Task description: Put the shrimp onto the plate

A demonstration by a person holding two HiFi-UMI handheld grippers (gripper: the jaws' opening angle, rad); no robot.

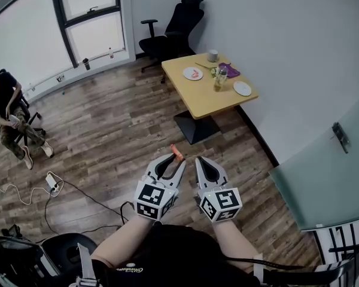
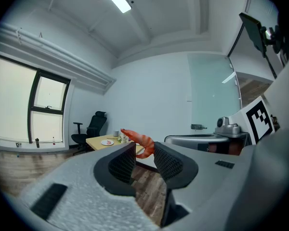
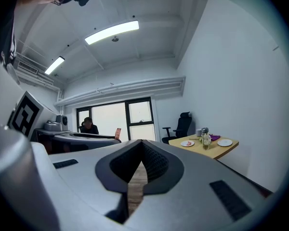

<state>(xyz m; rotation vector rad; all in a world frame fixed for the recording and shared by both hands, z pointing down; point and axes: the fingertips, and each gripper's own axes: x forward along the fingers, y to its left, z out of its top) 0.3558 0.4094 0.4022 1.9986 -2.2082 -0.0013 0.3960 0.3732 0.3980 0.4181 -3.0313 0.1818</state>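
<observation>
The wooden table [image 1: 210,103] stands well apart from both grippers, with 2 plates on it, one [image 1: 187,72] near its far edge and one [image 1: 242,88] at its right edge. The left gripper [image 1: 178,160] pinches the shrimp [image 1: 176,153] at its jaw tips. The right gripper [image 1: 198,162] is pressed together, empty.

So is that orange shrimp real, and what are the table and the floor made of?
The shrimp looks like a toy, probably plastic or rubber: it is bright orange, smooth and slightly glossy, with neat molded stripes. The table has a top that looks like light wood or wood-look laminate, smooth and matte. The floor shows brown planks with grain, so wood or vinyl; I can't tell which.
</observation>
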